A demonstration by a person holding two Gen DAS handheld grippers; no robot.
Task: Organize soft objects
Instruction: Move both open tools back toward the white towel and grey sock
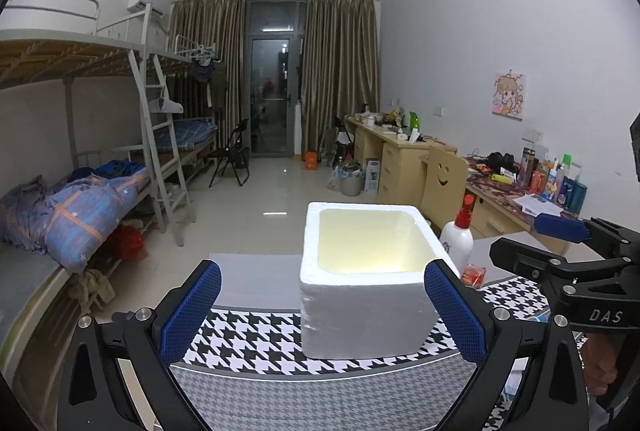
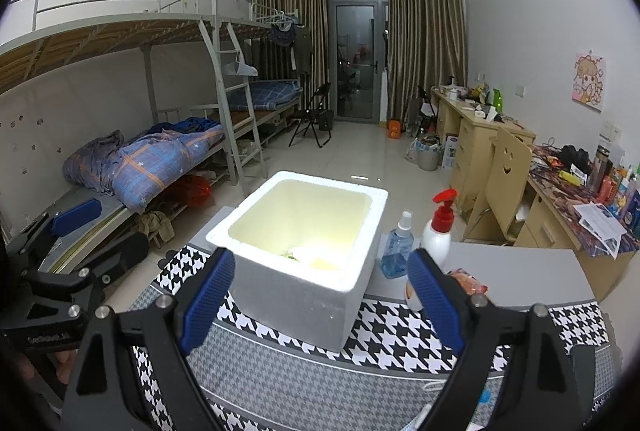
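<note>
— Both tools empty?

— Yes. My left tool [image 1: 322,311] and right tool [image 2: 320,303] are spread wide, holding nothing, near the foam box [image 2: 298,259] on the houndstooth tabletop [image 2: 400,343].

— Where are the soft things?

— Something pale lies in the box's bottom; I can't tell what. I judge I'm between pickups: next I'd find a soft item and close gently.

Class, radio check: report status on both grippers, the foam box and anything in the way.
Left gripper and right gripper both open, empty. Foam box upright on houndstooth cloth, something pale inside. Pump bottle and spray bottle stand beside the box.
</note>
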